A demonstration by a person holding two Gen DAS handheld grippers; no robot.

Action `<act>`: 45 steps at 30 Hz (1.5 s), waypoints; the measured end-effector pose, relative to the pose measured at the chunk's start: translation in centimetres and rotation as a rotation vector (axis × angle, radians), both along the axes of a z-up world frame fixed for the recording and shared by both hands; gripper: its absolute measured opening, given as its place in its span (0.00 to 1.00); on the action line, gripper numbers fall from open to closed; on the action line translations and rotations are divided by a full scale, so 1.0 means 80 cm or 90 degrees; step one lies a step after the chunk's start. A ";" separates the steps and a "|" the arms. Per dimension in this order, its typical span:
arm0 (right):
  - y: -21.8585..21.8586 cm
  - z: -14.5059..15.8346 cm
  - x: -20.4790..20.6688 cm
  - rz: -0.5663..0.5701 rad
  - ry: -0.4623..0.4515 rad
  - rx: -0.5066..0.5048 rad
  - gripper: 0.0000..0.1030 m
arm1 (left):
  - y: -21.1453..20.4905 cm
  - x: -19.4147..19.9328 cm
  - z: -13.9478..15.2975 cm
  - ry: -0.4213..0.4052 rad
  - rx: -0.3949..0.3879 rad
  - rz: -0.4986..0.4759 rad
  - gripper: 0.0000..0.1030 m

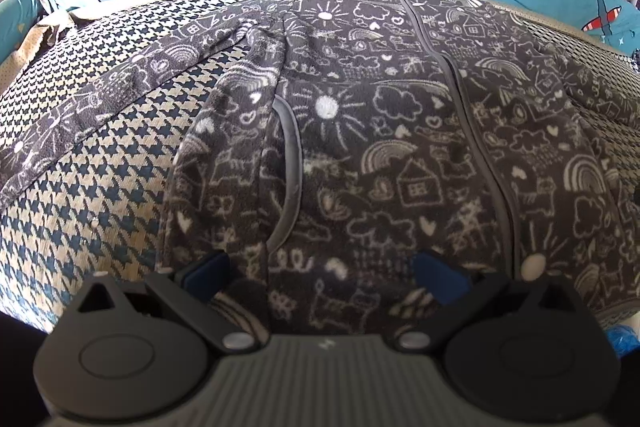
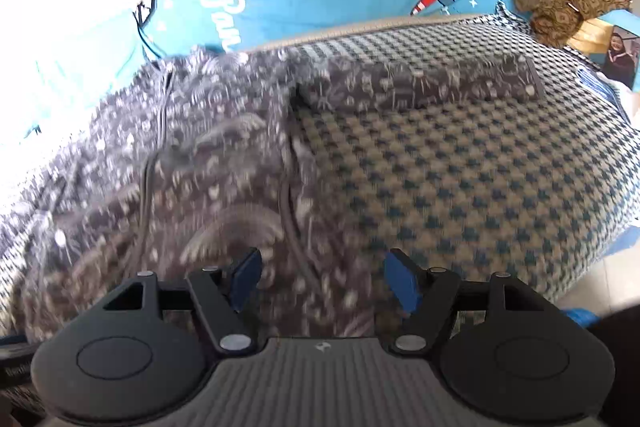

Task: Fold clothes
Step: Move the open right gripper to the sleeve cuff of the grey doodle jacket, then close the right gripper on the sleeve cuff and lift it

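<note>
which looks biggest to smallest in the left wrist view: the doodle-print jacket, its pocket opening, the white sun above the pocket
1. doodle-print jacket, fills most of the view
2. pocket opening, a long curved slit
3. white sun, a small blob

None look alike; the order is clear.

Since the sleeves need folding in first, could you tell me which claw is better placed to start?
Probably the right claw: open over the fleece jacket edge, nearer its sleeve. The left claw hovers mid-hem.
</note>
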State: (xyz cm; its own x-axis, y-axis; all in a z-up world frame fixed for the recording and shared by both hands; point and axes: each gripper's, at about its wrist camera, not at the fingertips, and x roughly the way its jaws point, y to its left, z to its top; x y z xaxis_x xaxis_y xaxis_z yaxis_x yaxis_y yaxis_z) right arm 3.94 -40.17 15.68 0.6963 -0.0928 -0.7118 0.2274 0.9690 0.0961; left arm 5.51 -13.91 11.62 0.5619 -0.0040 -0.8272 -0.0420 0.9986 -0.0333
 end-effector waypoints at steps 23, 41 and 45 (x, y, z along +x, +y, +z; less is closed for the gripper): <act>-0.097 0.015 0.090 -0.040 -0.007 0.100 0.67 | -0.017 0.103 0.024 -0.021 0.014 -0.070 1.00; -0.166 0.017 0.155 -0.129 -0.062 0.101 0.59 | -0.017 0.194 0.027 -0.036 -0.003 -0.062 1.00; -0.188 0.013 0.162 -0.164 -0.066 0.090 0.59 | -0.022 0.206 0.027 -0.035 -0.008 -0.064 1.00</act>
State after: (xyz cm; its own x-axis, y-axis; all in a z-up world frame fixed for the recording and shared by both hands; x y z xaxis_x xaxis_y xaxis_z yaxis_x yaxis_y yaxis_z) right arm 16.91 -55.22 16.75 0.7326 -0.1803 -0.6563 0.4452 0.8563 0.2617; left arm 21.99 -15.70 13.77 0.6021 -0.0727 -0.7951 0.0607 0.9971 -0.0453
